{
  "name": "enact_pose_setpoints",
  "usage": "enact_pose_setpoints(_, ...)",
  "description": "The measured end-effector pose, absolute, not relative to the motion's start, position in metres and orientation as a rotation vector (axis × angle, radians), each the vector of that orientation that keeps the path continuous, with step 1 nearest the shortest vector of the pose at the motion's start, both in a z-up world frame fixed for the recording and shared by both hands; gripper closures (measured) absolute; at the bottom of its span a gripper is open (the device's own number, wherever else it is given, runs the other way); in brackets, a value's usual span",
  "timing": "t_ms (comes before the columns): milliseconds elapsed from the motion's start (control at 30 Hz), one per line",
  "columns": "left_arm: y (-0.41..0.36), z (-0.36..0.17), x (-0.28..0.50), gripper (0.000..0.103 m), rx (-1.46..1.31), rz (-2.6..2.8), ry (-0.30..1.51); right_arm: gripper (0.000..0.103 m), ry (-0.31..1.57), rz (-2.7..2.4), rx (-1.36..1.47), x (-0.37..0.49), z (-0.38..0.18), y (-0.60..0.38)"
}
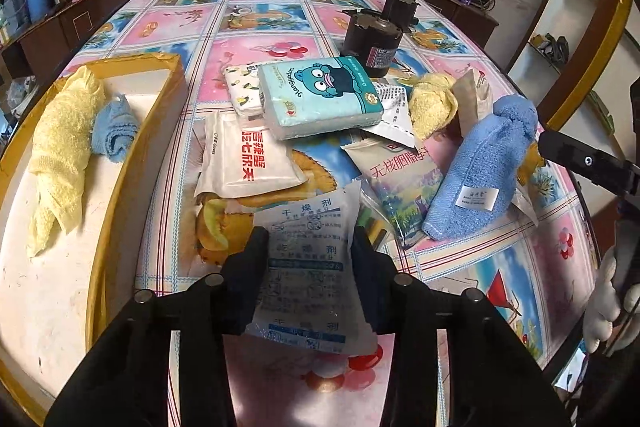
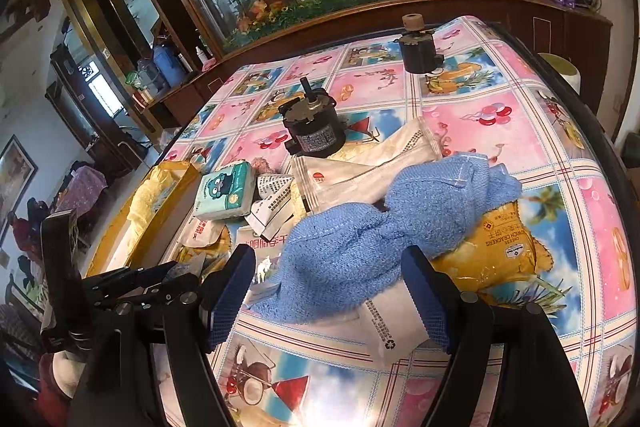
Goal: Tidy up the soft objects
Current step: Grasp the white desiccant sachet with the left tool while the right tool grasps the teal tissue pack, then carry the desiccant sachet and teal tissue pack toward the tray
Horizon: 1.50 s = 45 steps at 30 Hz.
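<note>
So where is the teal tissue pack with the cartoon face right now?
In the left wrist view the teal tissue pack lies mid-table, overlapping a white floral tissue pack, just in front of the black motor and right of the yellow box.

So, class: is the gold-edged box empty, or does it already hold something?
Not empty. The gold-edged box holds a yellow towel and a small blue cloth; much white floor remains bare.

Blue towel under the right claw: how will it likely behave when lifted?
The blue towel is probably floppy: it lies knotted and bunched over packets, so its ends would droop. It looks light, terry-textured, unlikely to slip. The right claw stands open around it, not yet gripping.
</note>
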<state>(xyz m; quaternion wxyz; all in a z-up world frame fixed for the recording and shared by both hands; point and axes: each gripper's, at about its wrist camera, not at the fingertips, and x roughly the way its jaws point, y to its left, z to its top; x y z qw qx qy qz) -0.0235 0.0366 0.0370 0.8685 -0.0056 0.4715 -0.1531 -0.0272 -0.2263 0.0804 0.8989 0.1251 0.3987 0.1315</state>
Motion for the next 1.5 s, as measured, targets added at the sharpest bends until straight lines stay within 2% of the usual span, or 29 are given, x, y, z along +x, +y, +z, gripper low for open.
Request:
enact_pose_setpoints(200, 0.050, 0.042, -0.040, 0.064, -0.075, -0.361, 0.972, 0.025, 0.819, 0.197, 0.227, -0.035, 0.086, -0.243)
enact_pose_setpoints(400, 0.050, 0.039, -0.047, 0.064, -0.096, -0.403, 0.972, 0.025, 0.929, 0.090, 0.276, -0.047, 0.056, -0.280)
enact_pose_setpoints(500, 0.049, 0.041, -0.051, 0.064, -0.105, -0.429, 0.960, 0.025, 0.907, 0.106, 0.299, -0.049, 0.058, -0.277)
enact_pose_setpoints(700, 0.068, 0.062, -0.062, 0.064, -0.178, -0.440, 0.902, 0.023, 0.859, 0.305, 0.188, -0.024, 0.096, -0.208)
enact_pose_setpoints(1000, 0.083, 0.060, -0.075, 0.064, -0.220, -0.470, 0.903, 0.023, 0.930, 0.407, -0.016, 0.064, 0.090, -0.097)
enact_pose_setpoints(1167, 0.093, 0.063, -0.078, 0.064, -0.240, -0.479, 0.893, 0.023, 1.015, 0.455, 0.097, 0.115, 0.078, -0.084)
enact_pose_setpoints(1367, 0.105, 0.057, -0.076, 0.064, -0.283, -0.489, 0.898, 0.023, 1.199, 0.706, 0.253, 0.088, 0.064, -0.074)
enact_pose_setpoints(1500, 0.107, 0.053, -0.075, 0.064, -0.294, -0.506, 0.902, 0.022, 1.091, 0.590, -0.030, 0.064, 0.076, -0.058)
